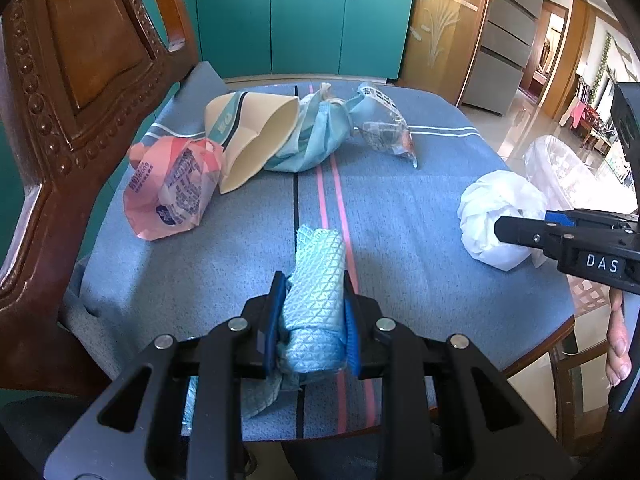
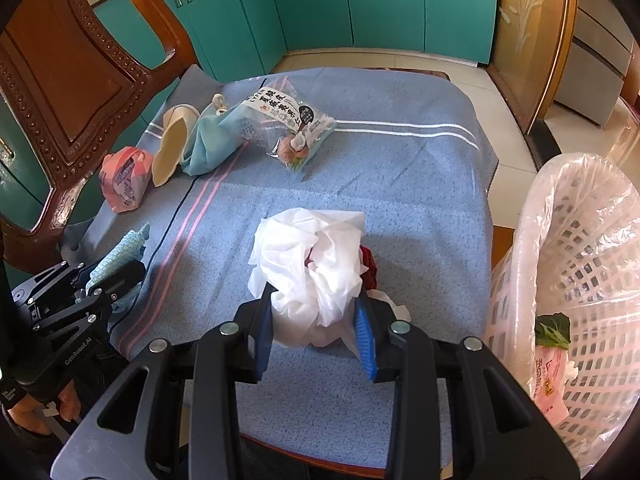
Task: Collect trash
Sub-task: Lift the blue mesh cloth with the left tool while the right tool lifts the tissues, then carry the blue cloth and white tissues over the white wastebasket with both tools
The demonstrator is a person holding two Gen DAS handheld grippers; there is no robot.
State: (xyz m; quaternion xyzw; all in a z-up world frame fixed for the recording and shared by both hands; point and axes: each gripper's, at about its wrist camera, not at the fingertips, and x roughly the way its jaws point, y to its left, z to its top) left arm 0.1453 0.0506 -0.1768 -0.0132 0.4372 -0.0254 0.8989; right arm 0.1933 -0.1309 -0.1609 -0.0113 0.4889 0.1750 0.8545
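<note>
The left gripper (image 1: 314,300) was seen clamped on a rolled light-blue wipe cloth (image 1: 318,276), its blue pads pressed against both sides of the roll, which lay on the blue striped tablecloth (image 1: 400,216) near the front edge. The right gripper (image 2: 316,312) was closed around a crumpled white plastic bag (image 2: 310,264), the bag being squeezed between the two pads with a bit of red material showing at its right side. In the left wrist view the same white bag (image 1: 494,216) was found at the right side of the table, with the right gripper's (image 1: 520,232) black finger laid across it. Farther back on the cloth, a row of trash was arranged near a carved wooden chair (image 1: 72,80): a pink printed wrapper (image 1: 172,188), a flattened beige paper cup (image 1: 252,140) touching it, a light-blue bundle of fabric (image 1: 316,136) tucked against the cup, and a clear printed snack wrapper (image 2: 288,124) just beside that. To the right of the table a pink mesh basket lined with clear plastic (image 2: 580,272) was placed, with a pink packet and some green scrap visible inside. Teal cabinets (image 1: 304,20) were seen behind the table.
</note>
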